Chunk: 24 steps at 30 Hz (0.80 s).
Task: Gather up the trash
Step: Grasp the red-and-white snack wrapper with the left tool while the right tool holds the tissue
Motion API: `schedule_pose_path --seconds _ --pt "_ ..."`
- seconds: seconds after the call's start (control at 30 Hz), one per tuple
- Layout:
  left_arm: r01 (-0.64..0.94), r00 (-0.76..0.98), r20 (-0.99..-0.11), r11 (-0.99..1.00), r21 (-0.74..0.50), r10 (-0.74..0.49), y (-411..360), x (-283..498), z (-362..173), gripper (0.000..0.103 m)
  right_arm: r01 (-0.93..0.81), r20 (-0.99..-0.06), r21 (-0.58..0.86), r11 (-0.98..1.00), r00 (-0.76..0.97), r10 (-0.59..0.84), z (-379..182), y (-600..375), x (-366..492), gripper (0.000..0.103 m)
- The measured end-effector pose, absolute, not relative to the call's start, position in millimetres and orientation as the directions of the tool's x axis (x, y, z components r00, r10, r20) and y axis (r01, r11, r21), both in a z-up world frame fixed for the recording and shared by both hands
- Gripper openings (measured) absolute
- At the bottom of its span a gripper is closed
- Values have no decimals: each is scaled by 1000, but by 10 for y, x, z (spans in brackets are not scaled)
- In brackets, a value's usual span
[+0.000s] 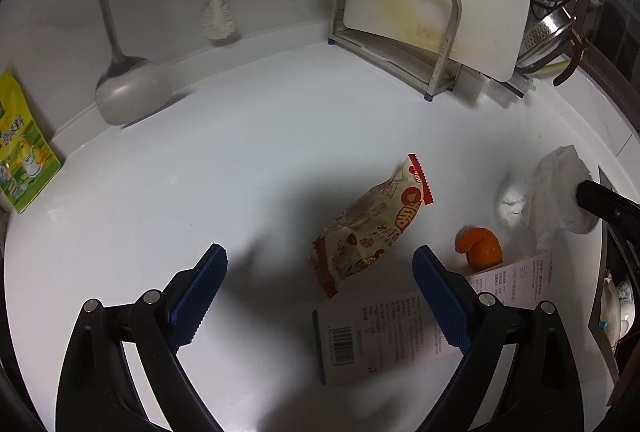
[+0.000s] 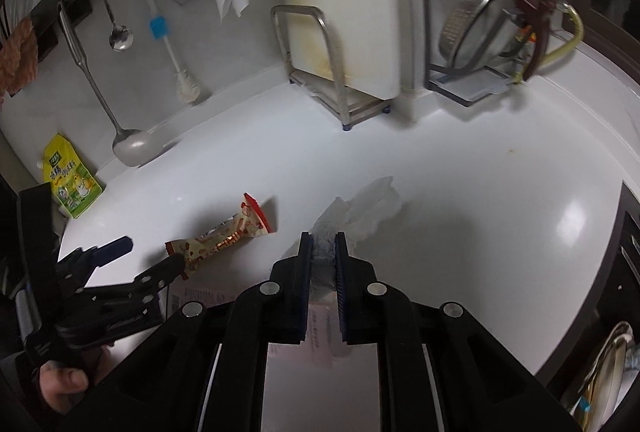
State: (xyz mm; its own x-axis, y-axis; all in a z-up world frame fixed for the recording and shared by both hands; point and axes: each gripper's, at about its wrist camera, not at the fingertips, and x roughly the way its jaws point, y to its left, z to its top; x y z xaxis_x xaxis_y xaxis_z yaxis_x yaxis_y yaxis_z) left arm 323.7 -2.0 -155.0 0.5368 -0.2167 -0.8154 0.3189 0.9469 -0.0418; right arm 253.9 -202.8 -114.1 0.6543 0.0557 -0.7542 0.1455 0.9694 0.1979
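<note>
A red-and-cream snack wrapper (image 1: 370, 226) lies on the white counter (image 1: 240, 160), just ahead of my left gripper (image 1: 320, 262), which is open and empty above it. An orange peel (image 1: 480, 246) sits to the wrapper's right, beside a printed paper leaflet (image 1: 384, 336) lying under the left gripper's right finger. My right gripper (image 2: 323, 238) is shut on a crumpled white tissue (image 2: 366, 210), held just above the counter; the tissue also shows in the left wrist view (image 1: 554, 192). The wrapper (image 2: 224, 238) and the left gripper (image 2: 150, 252) show at the left of the right wrist view.
A cutting board in a steel rack (image 1: 420, 12) stands at the back, with a dish rack holding metal colanders (image 2: 488, 20) to its right. A ladle (image 1: 120, 88), bottle brush (image 1: 218, 12) and spoon hang on the wall. A yellow-green pouch (image 1: 22, 156) stands at the left.
</note>
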Motion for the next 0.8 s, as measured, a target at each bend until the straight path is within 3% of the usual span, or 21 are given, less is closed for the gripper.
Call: schedule_pose_path --seconds 0.8 --pt "425 451 -859 905 -30 -240 -462 3464 -1908 92 223 -763 270 937 643 66 -1228 -2262 2242 11"
